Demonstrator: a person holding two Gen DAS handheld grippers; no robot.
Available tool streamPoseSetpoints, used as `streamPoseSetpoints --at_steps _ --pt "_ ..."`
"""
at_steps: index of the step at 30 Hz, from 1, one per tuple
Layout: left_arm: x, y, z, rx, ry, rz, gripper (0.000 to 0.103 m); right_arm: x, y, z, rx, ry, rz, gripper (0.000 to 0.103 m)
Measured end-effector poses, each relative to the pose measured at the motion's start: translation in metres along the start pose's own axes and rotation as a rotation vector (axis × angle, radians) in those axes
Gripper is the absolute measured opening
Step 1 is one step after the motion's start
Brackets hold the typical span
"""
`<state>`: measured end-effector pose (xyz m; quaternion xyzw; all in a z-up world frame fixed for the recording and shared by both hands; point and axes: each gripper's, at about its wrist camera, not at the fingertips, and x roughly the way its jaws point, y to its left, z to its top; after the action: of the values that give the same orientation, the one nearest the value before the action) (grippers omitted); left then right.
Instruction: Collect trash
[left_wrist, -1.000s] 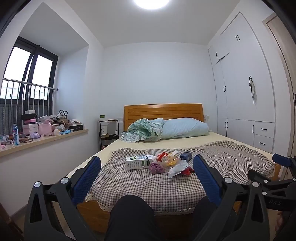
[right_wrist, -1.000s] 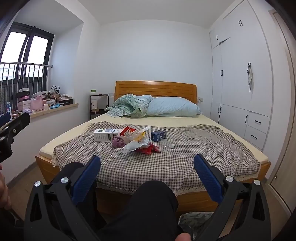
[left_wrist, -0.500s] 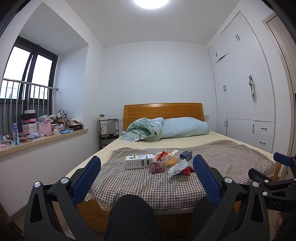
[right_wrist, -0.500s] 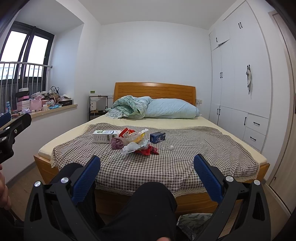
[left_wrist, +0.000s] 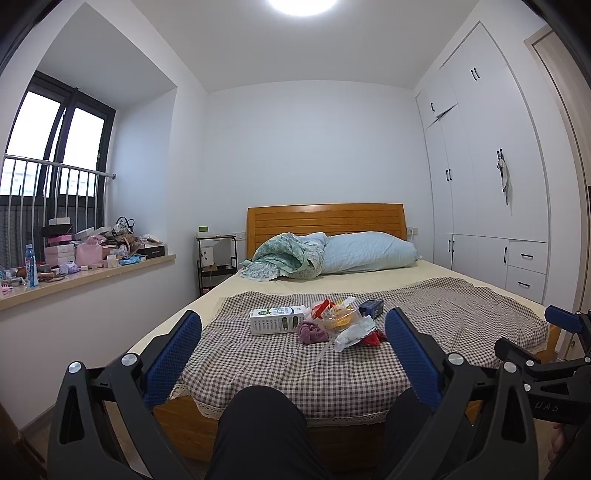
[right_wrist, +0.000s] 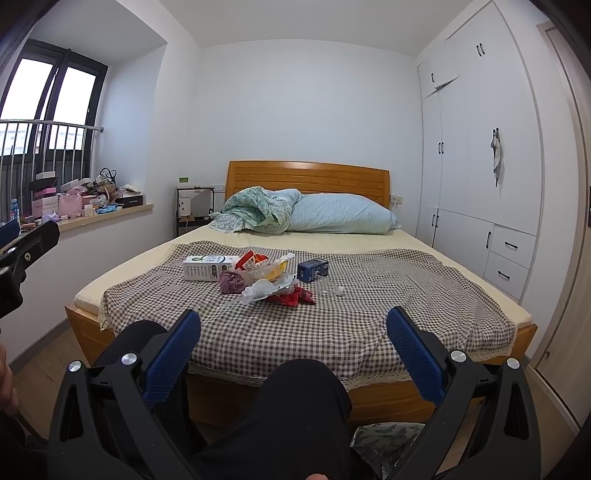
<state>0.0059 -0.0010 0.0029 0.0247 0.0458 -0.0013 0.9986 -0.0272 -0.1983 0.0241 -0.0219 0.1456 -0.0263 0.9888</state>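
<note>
Well beyond both grippers' wide-apart, empty fingers, trash pile (right_wrist: 266, 278) on the checked bedspread (right_wrist: 332, 325), left gripper (left_wrist: 293, 332), right gripper (right_wrist: 293, 332)

Right tongs (right_wrist: 293, 334) a little nearer the bed (right_wrist: 369, 395) — trash pile (right_wrist: 266, 282) higher in view (barely).

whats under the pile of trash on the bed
The trash pile lies on a brown checked cloth spread over the bed's cream sheet. What lies beneath the wrappers inside the pile is hidden.
</note>
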Motion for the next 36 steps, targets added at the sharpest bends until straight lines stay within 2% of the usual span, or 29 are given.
streamPoseSetpoints --at_steps 36 --pt "0.0037 -0.0005 -0.0032 0.001 0.022 -0.011 0.096 0.0022 -0.0035 -0.0025 0.006 0.007 0.002 0.097"
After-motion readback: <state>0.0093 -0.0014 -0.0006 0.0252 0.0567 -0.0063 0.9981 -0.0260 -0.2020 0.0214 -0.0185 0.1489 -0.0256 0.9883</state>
